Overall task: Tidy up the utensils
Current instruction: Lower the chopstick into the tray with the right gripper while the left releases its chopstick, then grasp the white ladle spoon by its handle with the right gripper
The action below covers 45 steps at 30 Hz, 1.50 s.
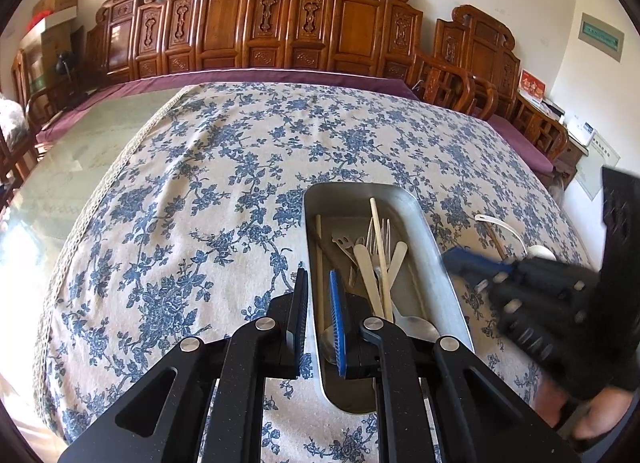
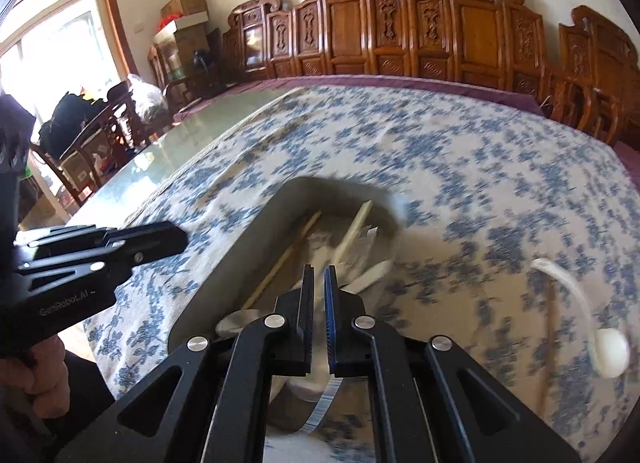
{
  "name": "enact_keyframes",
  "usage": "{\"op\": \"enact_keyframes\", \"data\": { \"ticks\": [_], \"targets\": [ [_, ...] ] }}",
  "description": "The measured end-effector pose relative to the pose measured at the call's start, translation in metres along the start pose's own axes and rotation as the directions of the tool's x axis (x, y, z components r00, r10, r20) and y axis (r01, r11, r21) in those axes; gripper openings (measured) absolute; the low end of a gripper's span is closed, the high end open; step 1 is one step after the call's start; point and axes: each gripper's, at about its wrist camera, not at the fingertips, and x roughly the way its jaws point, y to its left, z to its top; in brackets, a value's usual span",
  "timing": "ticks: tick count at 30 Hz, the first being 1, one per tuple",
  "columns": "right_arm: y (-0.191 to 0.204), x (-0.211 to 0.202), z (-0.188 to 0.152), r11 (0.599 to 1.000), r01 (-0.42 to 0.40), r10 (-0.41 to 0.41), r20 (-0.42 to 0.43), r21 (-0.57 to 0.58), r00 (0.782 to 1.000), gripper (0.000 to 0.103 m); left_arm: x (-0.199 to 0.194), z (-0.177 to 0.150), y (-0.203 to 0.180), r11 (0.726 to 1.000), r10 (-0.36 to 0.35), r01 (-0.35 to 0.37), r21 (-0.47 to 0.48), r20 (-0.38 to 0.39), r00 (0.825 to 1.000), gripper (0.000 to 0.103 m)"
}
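The left gripper (image 1: pixel 320 303) hung slightly open and empty over the near left rim of the metal tray (image 1: pixel 430 239), which held chopsticks (image 1: pixel 379 239), forks and spoons on the floral tablecloth (image 1: pixel 200 191). The right gripper (image 2: pixel 319 299), narrowly parted, gripped nothing above the tray. A white ladle (image 2: pixel 610 351) lay right of it.

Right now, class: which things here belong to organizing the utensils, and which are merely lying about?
Job:
metal tray
forks
wooden sticks
chopsticks
metal spoon
white spoon on the tablecloth

Lying about:
floral tablecloth
carved chairs
cardboard boxes
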Motion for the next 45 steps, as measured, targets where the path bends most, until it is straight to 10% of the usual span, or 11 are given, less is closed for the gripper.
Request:
{"op": "enact_keyframes", "data": {
  "ticks": [13, 20, 31, 40, 45],
  "targets": [
    [-0.129, -0.055, -0.022, 0.968, 0.25, -0.25, -0.005, 0.017, 0.968, 0.014, 0.004, 0.003, -0.036, 0.998, -0.035, 0.035, 0.045, 0.005, 0.999, 0.017],
    [-0.186, -0.066, -0.05, 0.935, 0.343, -0.343, -0.014, 0.085, 0.939, 0.03, 0.005, 0.0, -0.063, 0.994, -0.069, 0.066, 0.091, 0.026, 0.997, 0.049],
    [-0.218, -0.039, -0.058, 0.944, 0.306, -0.303, -0.046, 0.123, 0.952, 0.042, 0.011, -0.012, -0.095, 0.986, -0.111, 0.108, 0.128, 0.015, 0.994, 0.059],
    [-0.205, 0.001, -0.048, 0.96, 0.28, -0.275, -0.126, 0.028, 0.953, 0.041, 0.014, -0.018, -0.111, 0.982, -0.114, 0.113, 0.148, 0.0, 0.993, 0.059],
    [-0.214, 0.0, -0.052, 0.957, 0.282, -0.271, -0.148, 0.06, 0.951, 0.01, 0.015, -0.019, -0.119, 0.982, -0.106, 0.105, 0.158, -0.006, 0.994, 0.059]
  ]
}}
